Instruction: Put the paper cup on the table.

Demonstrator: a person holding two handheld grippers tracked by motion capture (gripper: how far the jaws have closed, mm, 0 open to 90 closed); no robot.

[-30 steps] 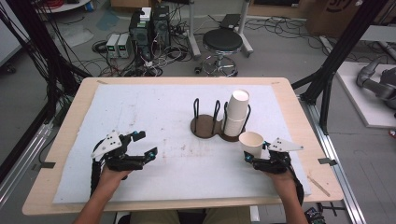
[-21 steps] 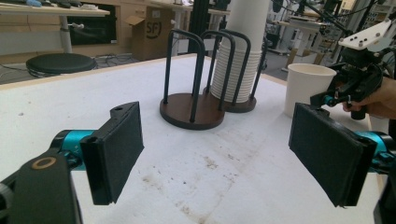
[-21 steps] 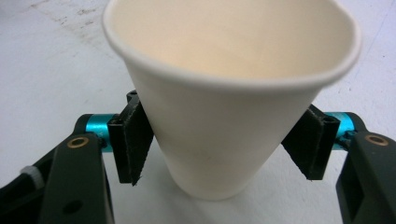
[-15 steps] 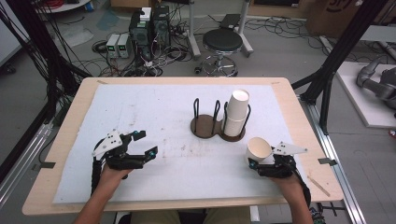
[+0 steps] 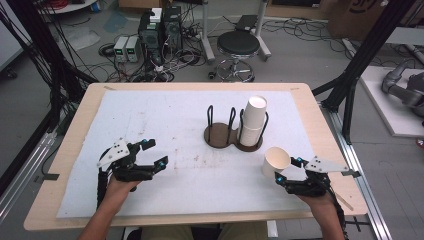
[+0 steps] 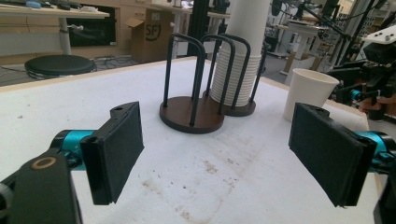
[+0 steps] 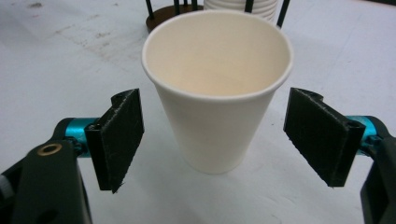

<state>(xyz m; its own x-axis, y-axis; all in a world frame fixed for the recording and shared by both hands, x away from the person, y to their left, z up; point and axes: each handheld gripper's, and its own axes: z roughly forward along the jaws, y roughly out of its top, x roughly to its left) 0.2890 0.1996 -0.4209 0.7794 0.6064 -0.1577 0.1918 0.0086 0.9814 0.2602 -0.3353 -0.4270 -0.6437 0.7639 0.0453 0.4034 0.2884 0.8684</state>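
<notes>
Right gripper view looks straight at a plain white paper cup (image 7: 217, 100), a smooth tapered cone with a rolled rim and a creamy matte inside, standing upright on the white sheet (image 7: 56, 60) that covers the table. It sits between the two flat black pads (image 7: 120, 137) of the right gripper (image 7: 219, 140), whose jaws have just been opening and stand clear of the cup's walls on both sides. The sheet is soft-looking and flecked with brownish stains. Just behind the cup, the dark brown round-based rack with thin black wire loops (image 5: 222, 130) holds a ribbed stack of white paper cups (image 5: 254, 120) in one bay. The left gripper (image 5: 150, 155) rests well apart, jaws spread with nothing between them.
</notes>
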